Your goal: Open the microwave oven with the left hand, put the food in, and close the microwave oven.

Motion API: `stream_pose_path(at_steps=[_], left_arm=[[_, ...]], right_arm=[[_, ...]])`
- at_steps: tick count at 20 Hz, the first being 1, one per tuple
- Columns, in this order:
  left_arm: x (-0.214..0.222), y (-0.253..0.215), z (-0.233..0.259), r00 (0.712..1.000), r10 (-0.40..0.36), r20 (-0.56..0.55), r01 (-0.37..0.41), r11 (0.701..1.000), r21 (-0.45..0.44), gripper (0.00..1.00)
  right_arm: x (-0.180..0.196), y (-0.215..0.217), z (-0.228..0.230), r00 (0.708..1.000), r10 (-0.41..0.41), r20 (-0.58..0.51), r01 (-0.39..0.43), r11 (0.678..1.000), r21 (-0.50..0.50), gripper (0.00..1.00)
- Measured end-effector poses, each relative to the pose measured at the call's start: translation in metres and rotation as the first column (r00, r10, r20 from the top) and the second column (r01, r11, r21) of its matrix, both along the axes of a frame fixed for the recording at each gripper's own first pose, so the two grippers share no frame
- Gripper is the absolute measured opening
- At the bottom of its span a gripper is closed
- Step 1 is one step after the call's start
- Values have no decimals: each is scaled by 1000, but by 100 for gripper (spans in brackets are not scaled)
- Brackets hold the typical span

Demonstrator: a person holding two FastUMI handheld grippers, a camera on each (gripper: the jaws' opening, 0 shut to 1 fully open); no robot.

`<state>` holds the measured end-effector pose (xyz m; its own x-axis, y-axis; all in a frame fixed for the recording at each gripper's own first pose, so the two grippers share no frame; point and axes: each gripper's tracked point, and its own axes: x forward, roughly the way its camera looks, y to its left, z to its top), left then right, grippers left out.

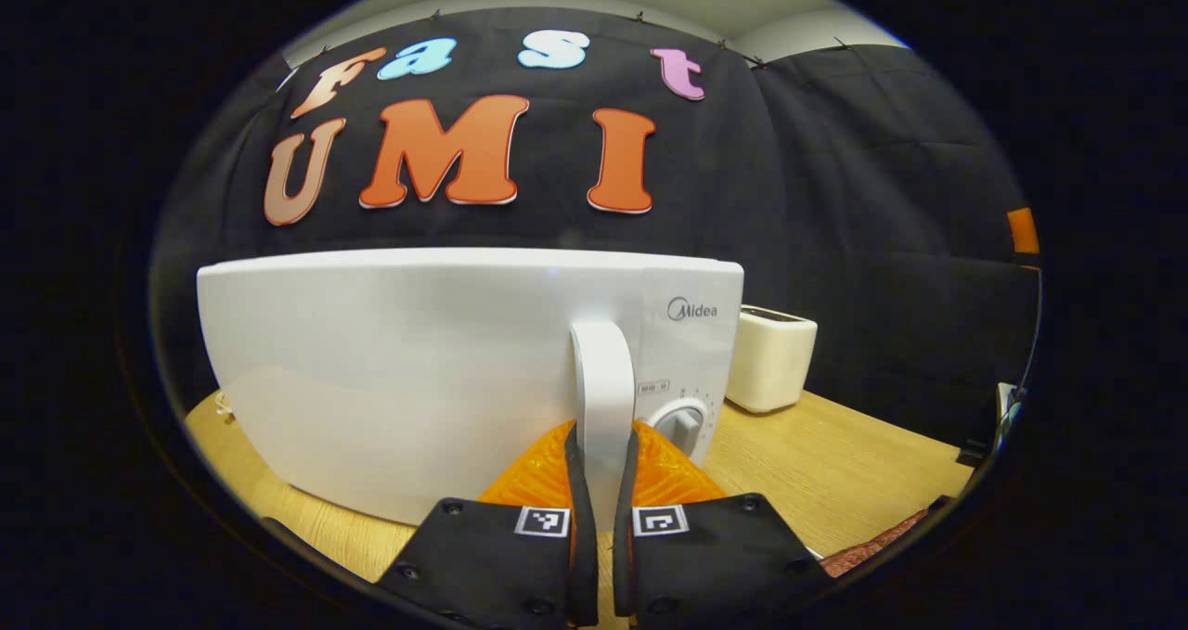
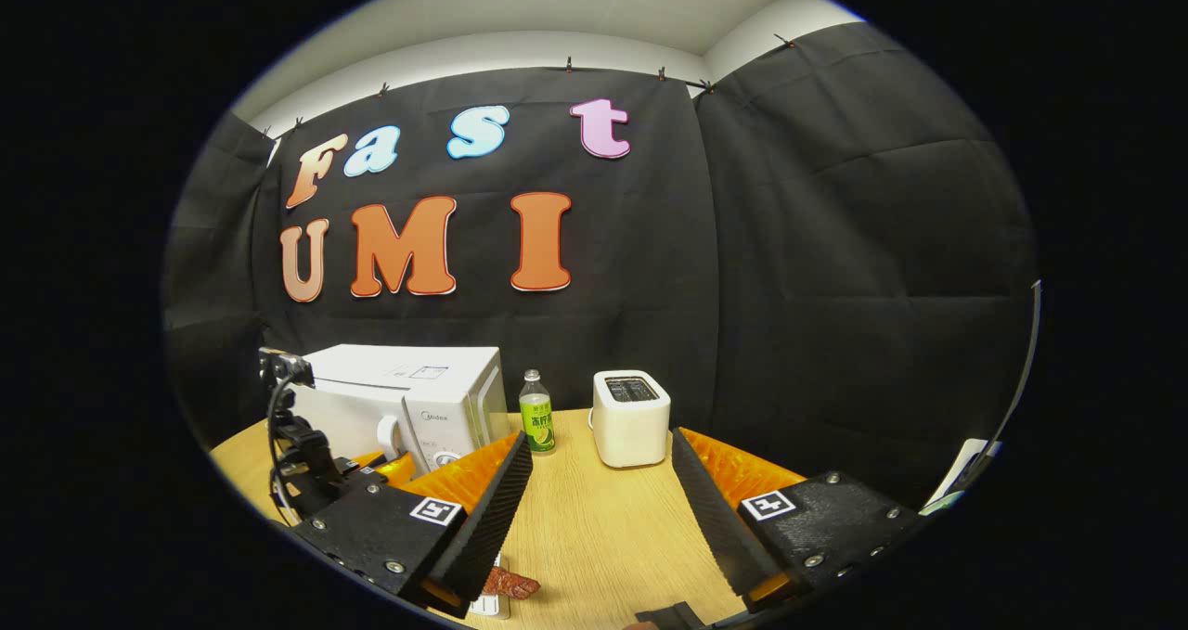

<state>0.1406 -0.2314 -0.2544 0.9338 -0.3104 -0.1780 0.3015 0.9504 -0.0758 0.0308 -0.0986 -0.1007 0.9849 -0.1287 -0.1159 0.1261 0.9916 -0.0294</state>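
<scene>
Microwave (image 1: 418, 370) on the table (image 1: 835, 463), door closed: left gripper (image 1: 601, 482) clamped on the handle (image 1: 601, 379), pull not begun; right gripper (image 2: 599, 509) spread wide, empty, above the food (image 2: 509, 584) by its lower edge; loading and closing remain.

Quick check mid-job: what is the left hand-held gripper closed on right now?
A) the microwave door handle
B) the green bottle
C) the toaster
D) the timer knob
A: in the left gripper view, the left hand-held gripper has both fingers pressed against the sides of the microwave door handle.
</scene>
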Motion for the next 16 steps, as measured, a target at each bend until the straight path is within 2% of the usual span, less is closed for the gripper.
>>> stream_pose_path(at_steps=[1,4,7,10,16], left_arm=[[-18,5,9,999,-29,33,29,999,-13,11],[-65,22,13,989,-128,68,126,992,24,10],[-106,49,15,984,-174,46,175,984,-34,10],[-138,76,20,979,-194,63,194,981,17,10],[-176,125,25,983,-172,65,171,985,8,10]], right_arm=[[0,1,-1,1000,0,-5,0,1000,7,94],[-3,17,-7,999,36,-11,-36,999,34,94],[-7,33,-8,998,63,-15,-62,997,40,94],[-12,49,-5,996,84,-11,-84,996,32,94],[-19,86,1,991,135,-1,-135,990,35,94]])
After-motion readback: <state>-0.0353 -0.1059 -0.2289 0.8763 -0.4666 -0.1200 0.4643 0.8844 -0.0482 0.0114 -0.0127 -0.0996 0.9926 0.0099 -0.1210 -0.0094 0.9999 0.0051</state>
